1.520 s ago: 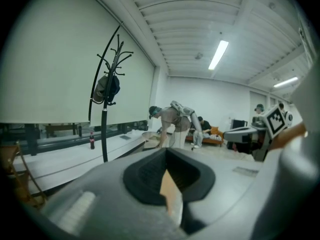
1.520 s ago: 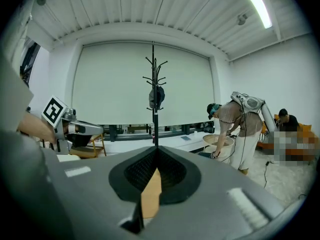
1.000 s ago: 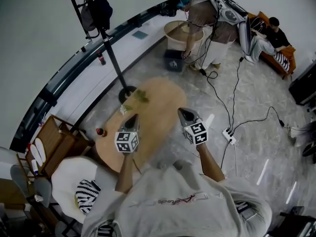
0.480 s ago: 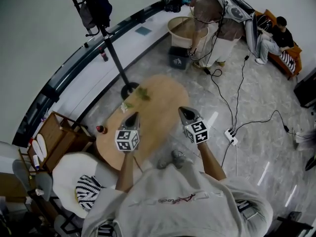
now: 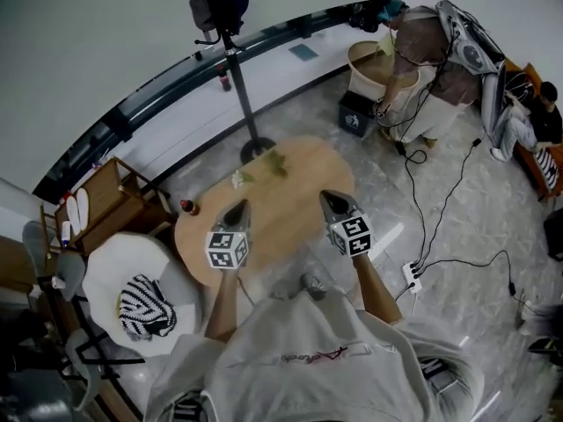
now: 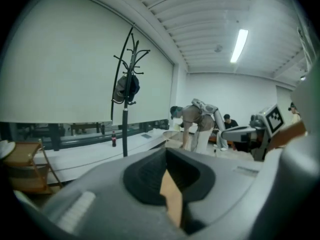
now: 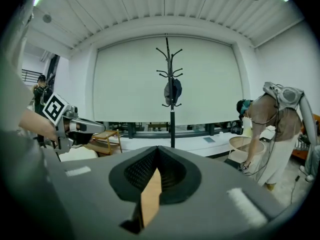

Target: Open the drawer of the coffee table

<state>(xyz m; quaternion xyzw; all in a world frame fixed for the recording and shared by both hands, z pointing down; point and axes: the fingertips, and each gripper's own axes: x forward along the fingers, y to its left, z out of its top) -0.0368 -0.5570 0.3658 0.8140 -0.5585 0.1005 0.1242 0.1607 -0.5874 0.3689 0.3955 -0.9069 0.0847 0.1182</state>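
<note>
The oval wooden coffee table (image 5: 286,214) lies below and ahead of me in the head view. No drawer shows from this angle. My left gripper (image 5: 239,207) hangs over the table's near left part, its jaws shut and empty. The right gripper (image 5: 327,199) hovers over the near right edge, also shut on nothing. In the left gripper view the left gripper (image 6: 167,156) has its dark pads together, with only a sliver of tan wood showing past them. The right gripper view has the right gripper (image 7: 156,156) closed the same way.
A small plant (image 5: 276,163), a glass (image 5: 237,179) and a red-capped bottle (image 5: 186,207) stand on the table's far and left parts. Behind it rises a coat stand (image 5: 236,69). A white armchair (image 5: 132,306) sits left, a power strip (image 5: 411,275) with cables right, a bending person (image 5: 431,47) far back.
The whole scene has swung rightwards in the head view, and the table now sits more squarely under both grippers. Both grippers stay shut and side by side.
</note>
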